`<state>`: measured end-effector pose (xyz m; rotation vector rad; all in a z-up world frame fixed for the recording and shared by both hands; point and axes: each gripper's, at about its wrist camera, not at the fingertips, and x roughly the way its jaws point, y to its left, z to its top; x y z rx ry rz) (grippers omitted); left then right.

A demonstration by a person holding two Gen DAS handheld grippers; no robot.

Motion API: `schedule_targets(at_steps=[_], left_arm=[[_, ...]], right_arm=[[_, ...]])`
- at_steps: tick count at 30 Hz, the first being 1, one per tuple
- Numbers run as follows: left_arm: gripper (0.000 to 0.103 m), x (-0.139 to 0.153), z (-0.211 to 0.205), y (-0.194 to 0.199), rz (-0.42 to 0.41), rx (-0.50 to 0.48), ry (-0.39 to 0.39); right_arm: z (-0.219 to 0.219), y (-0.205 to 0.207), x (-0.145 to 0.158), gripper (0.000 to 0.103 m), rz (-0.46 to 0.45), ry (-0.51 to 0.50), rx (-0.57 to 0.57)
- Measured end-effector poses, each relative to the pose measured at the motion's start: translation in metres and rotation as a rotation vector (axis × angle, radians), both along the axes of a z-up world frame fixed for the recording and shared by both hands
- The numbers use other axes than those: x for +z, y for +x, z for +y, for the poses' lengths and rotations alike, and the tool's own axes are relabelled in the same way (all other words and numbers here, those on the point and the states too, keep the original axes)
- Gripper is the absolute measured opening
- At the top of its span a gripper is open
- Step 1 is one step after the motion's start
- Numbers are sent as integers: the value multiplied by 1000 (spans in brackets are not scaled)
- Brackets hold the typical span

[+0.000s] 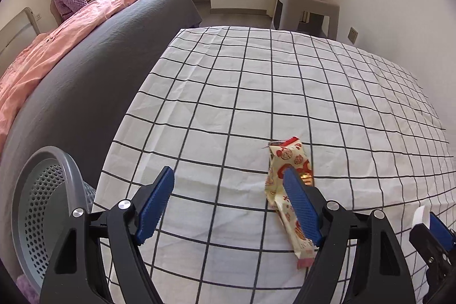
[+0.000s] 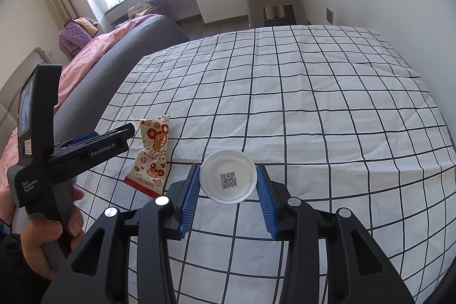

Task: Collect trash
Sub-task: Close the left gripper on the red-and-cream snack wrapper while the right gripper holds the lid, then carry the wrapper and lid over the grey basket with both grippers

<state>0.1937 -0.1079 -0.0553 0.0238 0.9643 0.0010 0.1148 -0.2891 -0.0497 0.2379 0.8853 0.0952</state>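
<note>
Right tongs [image 2: 227,201] clamp a white lid [image 2: 227,176] just above the checked tabletop [image 2: 313,104]. Left tongs [image 1: 229,181] gape wide w/ nothing held; snack wrapper [image 1: 287,190] lies on the cloth by their right finger. Grey bin [image 1: 45,201] sits beside tabletop, left.

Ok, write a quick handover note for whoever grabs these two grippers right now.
Right gripper: shut on the white cap, holding it just above the checked cloth.
Left gripper: open and empty, over the cloth by the snack wrapper.
Wrapper: lying on the cloth beside the cap, not gripped.
Grey bin: off the cloth's left edge, next to the left gripper.
Done: cap is picked up.
Left: drop the cap in the bin, then probably pick up the wrapper and bin it too. What is in the bin cannot be seen.
</note>
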Motion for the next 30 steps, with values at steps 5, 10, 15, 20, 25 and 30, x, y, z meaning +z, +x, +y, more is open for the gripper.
schedule_targets(at_steps=[5, 10, 15, 20, 25, 30], left_arm=[[76, -1, -16, -9, 24, -62, -33], [76, -18, -27, -4, 69, -88, -33], [76, -40, -31, 6, 116, -83, -19], [67, -45, -35, 6, 112, -100, -11], [37, -40, -36, -2, 103, -155, -46], [36, -32, -23, -23, 70, -168, -49]], right_arm=[[-4, -1, 1, 39, -3, 8, -8], [-8, -2, 4, 39, -10, 13, -16], [-10, -3, 4, 39, -14, 15, -16], [-8, -3, 4, 39, -14, 13, -14], [-6, -4, 4, 39, -15, 5, -6], [2, -5, 1, 39, -4, -3, 11]])
